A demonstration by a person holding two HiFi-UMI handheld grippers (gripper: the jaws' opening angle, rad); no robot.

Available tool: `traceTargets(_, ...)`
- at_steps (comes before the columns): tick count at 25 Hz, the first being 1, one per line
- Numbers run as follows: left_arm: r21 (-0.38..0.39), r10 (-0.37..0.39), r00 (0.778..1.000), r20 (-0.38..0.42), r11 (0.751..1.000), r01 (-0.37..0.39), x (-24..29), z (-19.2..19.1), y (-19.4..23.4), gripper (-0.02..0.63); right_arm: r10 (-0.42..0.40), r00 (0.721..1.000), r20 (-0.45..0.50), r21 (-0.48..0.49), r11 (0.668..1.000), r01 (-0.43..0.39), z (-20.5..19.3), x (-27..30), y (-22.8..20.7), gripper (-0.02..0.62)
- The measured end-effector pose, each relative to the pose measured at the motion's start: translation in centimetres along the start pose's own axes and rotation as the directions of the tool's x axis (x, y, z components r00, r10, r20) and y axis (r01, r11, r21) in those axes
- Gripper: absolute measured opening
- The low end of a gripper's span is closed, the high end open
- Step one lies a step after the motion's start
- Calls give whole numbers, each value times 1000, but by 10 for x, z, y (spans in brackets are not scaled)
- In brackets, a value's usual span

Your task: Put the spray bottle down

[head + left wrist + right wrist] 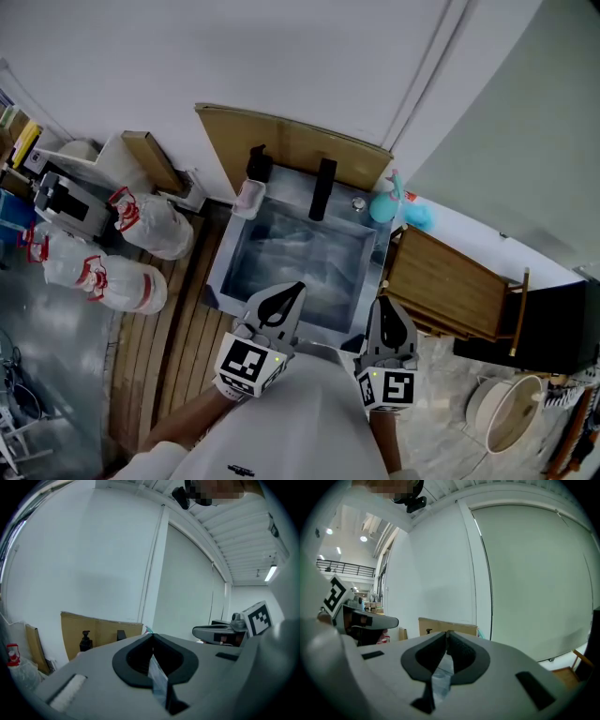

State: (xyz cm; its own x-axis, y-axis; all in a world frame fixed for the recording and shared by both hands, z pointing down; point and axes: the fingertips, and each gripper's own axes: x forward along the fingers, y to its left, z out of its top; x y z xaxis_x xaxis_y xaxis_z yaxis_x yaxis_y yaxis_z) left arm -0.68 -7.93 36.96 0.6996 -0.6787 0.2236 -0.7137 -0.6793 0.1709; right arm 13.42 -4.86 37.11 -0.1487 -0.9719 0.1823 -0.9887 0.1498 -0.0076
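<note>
The spray bottle (382,206), teal, stands at the sink's (217,267) far right corner. Its long axis is roughly upright with the trigger head on top, though which way the nozzle faces is too small to tell. A blue lump (421,217) that cannot be identified lies just right of it. The left gripper (299,286) and right gripper (386,302) hover at the sink's near edge, well apart from the bottle. Each gripper's own view shows the left gripper (151,637) and right gripper (446,633) clenched tight with nothing between the jaws. The sink's steel basin shows a streaked, shiny bottom. At its far rim rise a black faucet (323,187) and, at the far left corner, a black pump bottle (260,164) beside a small white tray (247,199). A cardboard sheet (291,141) leans behind the sink. Left of the sink lie two stuffed plastic bags (150,225).
</note>
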Motion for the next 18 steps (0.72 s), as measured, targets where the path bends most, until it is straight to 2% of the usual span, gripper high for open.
traceTargets(6, -2, 4, 1000, 1, 1000, -4, -1, 2, 0, 5, 29, 1000, 4, -14, 999, -29, 1, 1, 6, 20)
traceTargets(18, 3, 0, 1000, -13, 1000, 0, -4, 1, -5, 5, 36, 999, 0, -20, 999, -36, 1, 7, 5, 18)
